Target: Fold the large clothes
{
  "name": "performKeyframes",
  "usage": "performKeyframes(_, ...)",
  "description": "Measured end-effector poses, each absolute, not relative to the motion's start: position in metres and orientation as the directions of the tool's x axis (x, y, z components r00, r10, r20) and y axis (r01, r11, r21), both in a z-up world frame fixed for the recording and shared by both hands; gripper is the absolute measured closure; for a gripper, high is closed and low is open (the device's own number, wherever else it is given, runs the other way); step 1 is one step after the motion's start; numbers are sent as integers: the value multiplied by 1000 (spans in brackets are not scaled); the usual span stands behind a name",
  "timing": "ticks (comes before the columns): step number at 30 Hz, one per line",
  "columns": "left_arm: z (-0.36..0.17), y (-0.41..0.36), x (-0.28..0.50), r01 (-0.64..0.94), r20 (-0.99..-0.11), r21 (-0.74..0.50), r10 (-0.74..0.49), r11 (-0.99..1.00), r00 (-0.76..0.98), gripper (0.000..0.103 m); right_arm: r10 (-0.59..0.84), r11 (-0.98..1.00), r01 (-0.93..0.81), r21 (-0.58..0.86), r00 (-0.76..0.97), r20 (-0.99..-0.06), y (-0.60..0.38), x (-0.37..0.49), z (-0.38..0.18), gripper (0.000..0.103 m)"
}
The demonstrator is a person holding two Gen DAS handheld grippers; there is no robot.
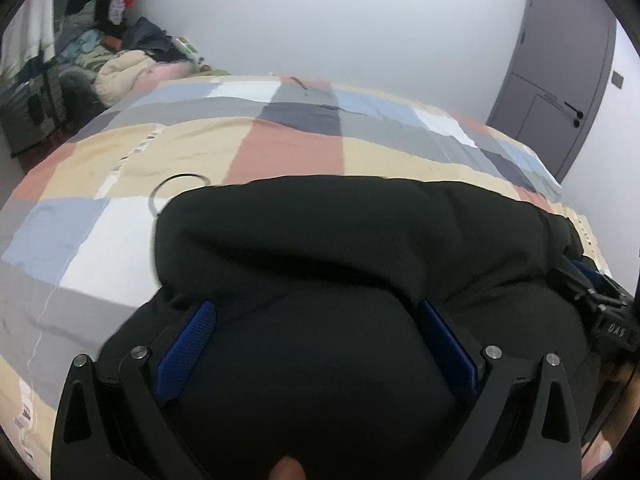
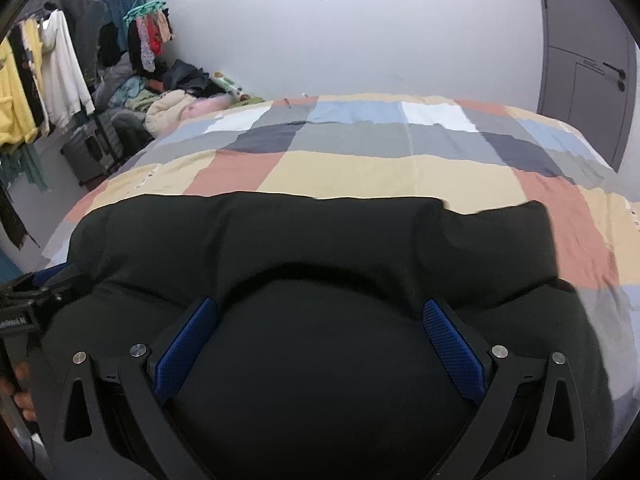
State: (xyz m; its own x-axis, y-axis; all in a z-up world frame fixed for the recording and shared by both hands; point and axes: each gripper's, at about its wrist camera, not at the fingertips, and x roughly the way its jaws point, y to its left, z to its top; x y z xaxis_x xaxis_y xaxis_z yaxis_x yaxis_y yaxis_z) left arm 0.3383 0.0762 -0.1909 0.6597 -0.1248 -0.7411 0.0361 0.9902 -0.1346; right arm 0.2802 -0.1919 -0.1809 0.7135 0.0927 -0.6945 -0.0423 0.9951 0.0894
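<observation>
A large black garment (image 1: 340, 248) lies spread across the near part of a bed, its far edge forming a fairly straight line across the checked bedspread (image 1: 280, 148). In the right wrist view the same black garment (image 2: 304, 240) covers the near width of the bed, with a step in its far edge toward the right side. The cloth is rumpled into soft ridges, and a rounded bulge of it swells up between the fingers of each claw.

The left claw (image 1: 316, 312) has its fingers spread wide, the blue textured pads (image 1: 188, 344) standing apart on either side of the bulge of black fabric; the pads touch or press into the cloth at their tips, but they are not pinched together. The right claw (image 2: 320, 310) stands the same way, jaws wide, blue pads (image 2: 452, 344) flanking a mound of the garment. Each claw shows at the edge of the other's view, at the garment's side.

A thin dark ring or cord (image 1: 176, 188) lies on the bedspread just beyond the garment's left corner. The bedspread (image 2: 360, 152) is a patchwork of cream, salmon, grey, blue and white squares. Behind the bed stands a plain pale wall (image 2: 320, 48), with a grey door (image 1: 560, 72) to the right. To the left, a heap of clothes (image 2: 172, 100) sits by the bed, and hanging clothes (image 2: 48, 80) fill a rack.
</observation>
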Motion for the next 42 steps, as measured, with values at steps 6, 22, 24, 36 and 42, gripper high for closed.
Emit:
performKeyframes(6,-197,100,315,7,-725,-124,-96,992,682,1,54,997,0,80,737,-673,-221,259,-180,0)
performKeyframes(22,-202,104,307,-5,-742,-140,-101,990,663,1,45,993,41,108,725,-687,-247,248,-191,0)
performKeyframes(24,-190,102,303,-21,-745,-117,-74,993,663,2,35,993,52,107,735,-677,-249,241,-178,0)
performKeyframes(36,-40,76,237,11,-661,-101,-76,995,747,2,24,987,64,150,853,-521,-252,178,-13,0)
performKeyframes(42,38,43,177,66,-602,-28,-69,997,796,2,87,989,-26,148,902,-422,-227,126,66,0)
